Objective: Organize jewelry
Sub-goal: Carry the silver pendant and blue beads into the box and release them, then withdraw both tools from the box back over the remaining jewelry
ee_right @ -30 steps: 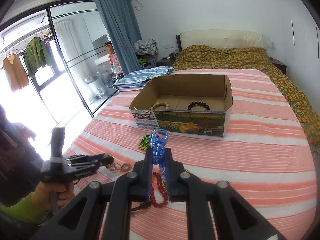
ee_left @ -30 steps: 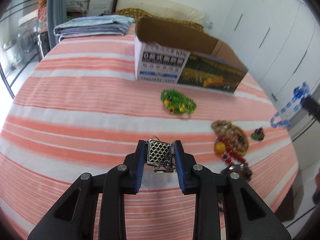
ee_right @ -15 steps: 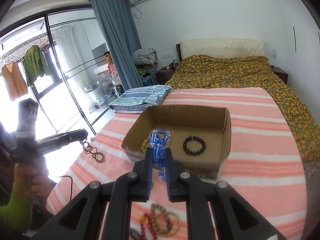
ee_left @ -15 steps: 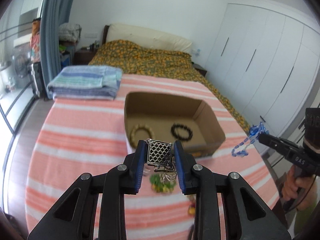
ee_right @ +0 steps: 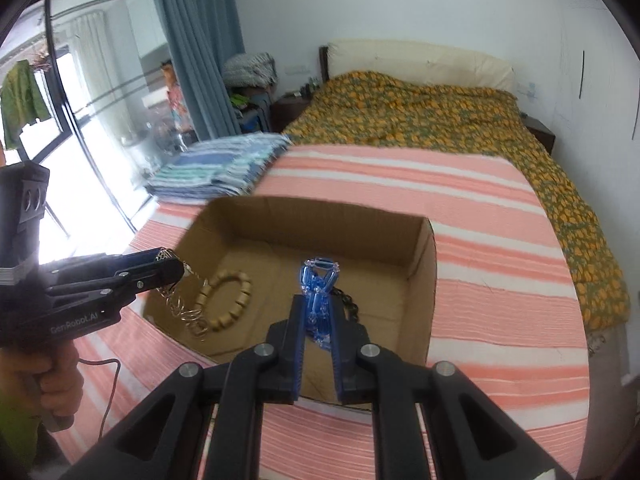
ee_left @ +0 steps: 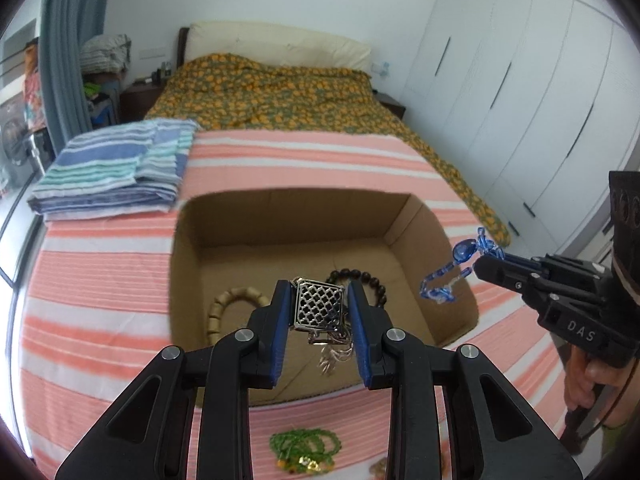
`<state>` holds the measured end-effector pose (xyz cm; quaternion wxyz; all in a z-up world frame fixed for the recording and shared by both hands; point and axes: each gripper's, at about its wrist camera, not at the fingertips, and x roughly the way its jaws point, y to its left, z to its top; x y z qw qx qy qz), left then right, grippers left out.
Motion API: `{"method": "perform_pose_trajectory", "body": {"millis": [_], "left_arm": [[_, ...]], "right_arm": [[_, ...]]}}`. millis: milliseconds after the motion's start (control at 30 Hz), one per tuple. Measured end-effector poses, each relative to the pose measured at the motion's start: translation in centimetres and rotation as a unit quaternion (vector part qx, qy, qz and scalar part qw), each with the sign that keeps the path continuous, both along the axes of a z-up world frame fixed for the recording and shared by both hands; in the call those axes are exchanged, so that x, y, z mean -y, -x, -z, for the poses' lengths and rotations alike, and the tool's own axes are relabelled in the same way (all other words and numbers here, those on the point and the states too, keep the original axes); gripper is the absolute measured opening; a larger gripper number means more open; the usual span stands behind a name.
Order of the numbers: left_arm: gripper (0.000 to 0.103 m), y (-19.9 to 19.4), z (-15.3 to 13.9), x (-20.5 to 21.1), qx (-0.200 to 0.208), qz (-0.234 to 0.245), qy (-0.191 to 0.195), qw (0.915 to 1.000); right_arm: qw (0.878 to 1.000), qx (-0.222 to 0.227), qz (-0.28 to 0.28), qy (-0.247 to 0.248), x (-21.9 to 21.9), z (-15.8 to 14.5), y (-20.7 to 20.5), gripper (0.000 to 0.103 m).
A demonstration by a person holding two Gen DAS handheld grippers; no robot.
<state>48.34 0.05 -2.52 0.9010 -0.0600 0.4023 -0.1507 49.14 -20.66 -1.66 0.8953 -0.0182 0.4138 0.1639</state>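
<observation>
Both claws hover over the box (ee_left: pixel 404 220): left claw (ee_left: pixel 319 312) pinches one silver pendant (ee_left: pixel 318 308), right claw (ee_right: pixel 318 320) grips one blue necklace (ee_right: pixel 318 280). Two bracelets inside; green beads (ee_left: pixel 304 450) at 6 o'clock on the bed.

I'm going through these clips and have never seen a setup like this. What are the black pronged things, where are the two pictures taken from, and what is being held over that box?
There is no robot arm: a person holds a two-finger gripper in each hand, each with a camera looking along its fingers.

In the left wrist view, the left gripper is shut on a silver lattice pendant, its chain dangling. The right gripper, at the side, shows there too.

In the right wrist view, the right gripper is shut on a blue bead bracelet.

Both hang above an open cardboard box on a striped bedspread. Inside lie a tan bead bracelet and a dark bead bracelet. A green bead bracelet lies outside.
</observation>
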Motion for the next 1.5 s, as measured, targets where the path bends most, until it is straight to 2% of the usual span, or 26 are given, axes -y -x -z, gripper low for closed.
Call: {"method": "perform_pose_trajectory", "body": {"millis": [133,167,200,267,333,433,567,633,733,800,900,967,1067,1133,1300,1500], "left_arm": [[0.029,-1.0,2.7,1.9,-0.022,0.006,-0.024,0.9994],[0.031,-1.3,3.2,2.2,-0.026,0.002,-0.034,0.9991],[0.037,-1.4,3.7,2.3,-0.030,-0.007,-0.044,0.9985],[0.069,-1.0,3.9,2.1,-0.032,-0.023,-0.053,0.9978],[0.079,0.3,3.3,1.5,-0.014,-0.036,-0.056,0.9977],[0.086,3.0,2.1,0.0,0.014,-0.054,-0.065,0.9963],[0.096,8.6,1.2,-2.7,0.052,-0.083,-0.081,0.9918],[0.097,12.0,1.1,-4.1,0.067,-0.099,-0.099,0.9879],[0.098,16.1,1.0,-6.4,0.074,-0.121,-0.143,0.9796],[0.098,18.4,0.8,-8.2,0.075,-0.137,-0.171,0.9727],[0.101,20.7,0.4,-10.7,0.071,-0.163,-0.186,0.9663],[0.101,21.0,0.9,-11.3,0.064,-0.172,-0.180,0.9664],[0.101,19.9,3.5,-11.4,0.039,-0.188,-0.153,0.9693],[0.101,18.9,5.6,-10.9,0.027,-0.194,-0.143,0.9702],[0.101,16.3,10.0,-10.1,0.011,-0.207,-0.132,0.9692],[0.101,14.2,12.3,-9.3,-0.002,-0.196,-0.154,0.9685]], "right_arm": [[0.999,-0.027,0.017,0.015,0.6,3.3,-1.0,0.013],[0.999,-0.026,0.023,0.018,0.8,3.8,-1.2,0.016],[0.999,-0.021,0.032,0.021,1.1,4.1,-1.1,0.021],[0.999,-0.006,0.045,0.016,1.8,3.9,-0.5,0.047],[0.998,0.013,0.058,-0.002,2.7,3.1,0.8,0.048],[0.997,0.034,0.071,-0.014,4.1,2.2,3.8,0.049],[0.993,0.062,0.099,-0.013,5.7,2.3,9.0,0.055],[0.991,0.071,0.113,0.000,6.9,3.2,11.7,0.059],[0.987,0.070,0.141,0.043,8.9,5.3,14.8,0.059],[0.981,0.054,0.163,0.089,10.6,7.5,16.5,0.059],[0.976,0.024,0.188,0.104,12.9,10.0,17.3,0.059],[0.973,-0.004,0.202,0.111,13.9,11.6,16.6,0.059],[0.970,-0.030,0.219,0.104,14.8,13.1,15.5,0.060],[0.967,-0.024,0.236,0.090,15.5,13.1,14.7,0.064],[0.965,-0.033,0.249,0.080,16.4,13.1,12.5,0.065],[0.972,-0.020,0.218,0.085,15.7,13.5,10.5,0.070]]}}
